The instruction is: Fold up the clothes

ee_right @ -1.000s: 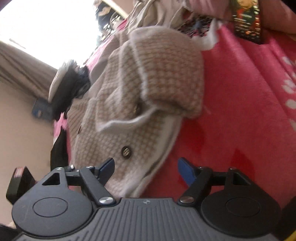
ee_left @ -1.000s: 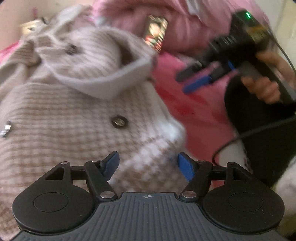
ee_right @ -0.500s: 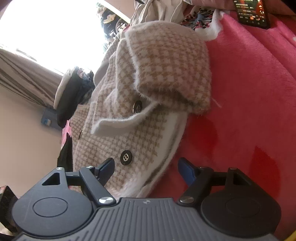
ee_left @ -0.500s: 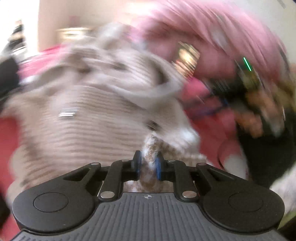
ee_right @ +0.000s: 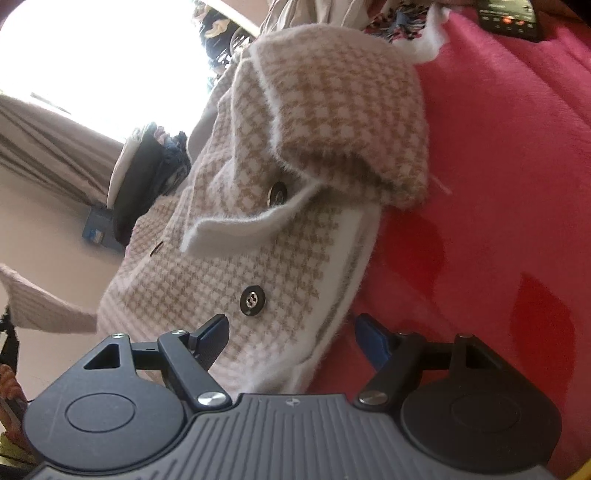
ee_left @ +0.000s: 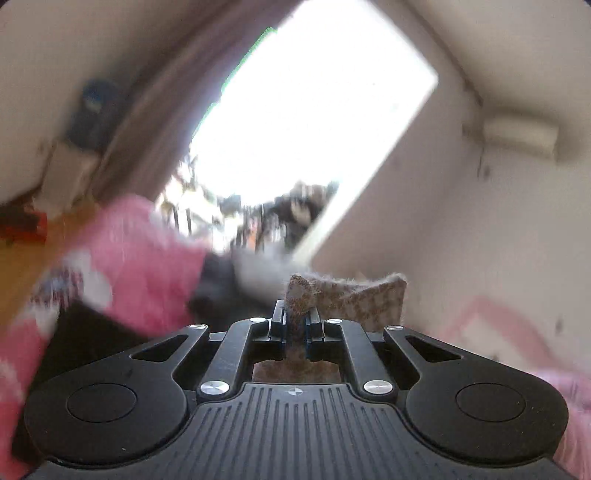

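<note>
Our left gripper (ee_left: 295, 325) pinches a fold of the fuzzy beige-and-white houndstooth cardigan (ee_right: 295, 206) at lower centre, while our right gripper (ee_right: 291, 336) hangs spread over its hem on the red blanket (ee_right: 498, 184).

1. No word, brand or number can be read in either view.
2. A phone (ee_right: 508, 16) lies at the far edge of the red bed cover (ee_right: 517, 184) in the right wrist view; its lit screen shows small red and white marks, too small and cropped to read.
3. A blue box (ee_right: 98, 230) against the wall beyond the bed carries a pale label patch, too blurred to read.
4. The left wrist view is motion-blurred, and nothing legible shows there.
</note>
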